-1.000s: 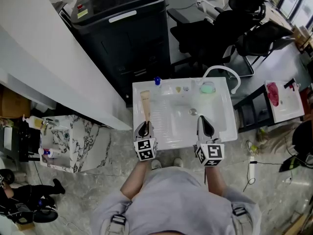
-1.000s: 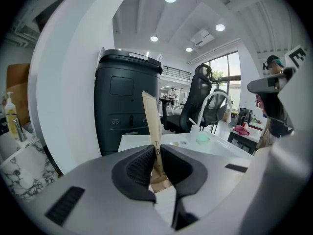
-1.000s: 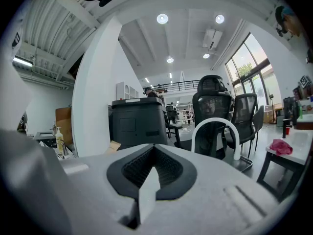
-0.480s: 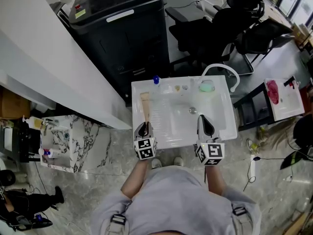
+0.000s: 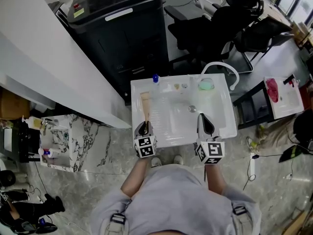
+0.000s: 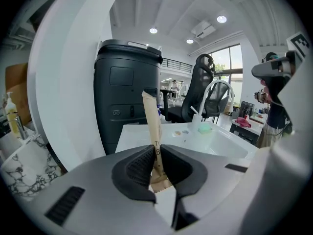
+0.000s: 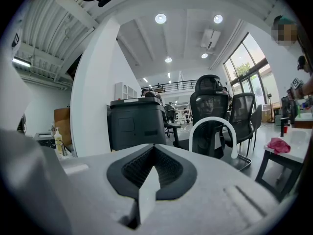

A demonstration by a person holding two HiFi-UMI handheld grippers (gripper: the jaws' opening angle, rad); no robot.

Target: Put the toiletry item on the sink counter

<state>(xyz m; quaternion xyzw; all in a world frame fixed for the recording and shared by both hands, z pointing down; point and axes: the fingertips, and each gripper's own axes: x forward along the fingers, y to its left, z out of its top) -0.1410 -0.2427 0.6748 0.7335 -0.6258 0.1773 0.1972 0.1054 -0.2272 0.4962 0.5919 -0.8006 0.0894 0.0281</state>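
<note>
A tall black machine [image 5: 120, 31] is seen at the upper middle of the head view, with a white sink counter [image 5: 176, 140] set just below it, at the centre of the frame. A white arched faucet [image 5: 218, 64] is mounted at the counter's upper right corner. The left tongs [image 5: 144, 126] are held over the counter's lower left edge, and their jaws are clamped on the near end of a slim brown paper packet [image 5: 145, 104]. The packet is pointed away toward the top of the frame, along the counter's left rim; whether its far end is touching the rim cannot be told. The right tongs [image 5: 203, 117] are held over the lower right of the basin, jaws pressed together with nothing between them. A pale green dish [image 5: 206, 84] is placed beside the faucet's base, and a small blue object [image 5: 155, 78] is stood at the upper left rim.
</note>
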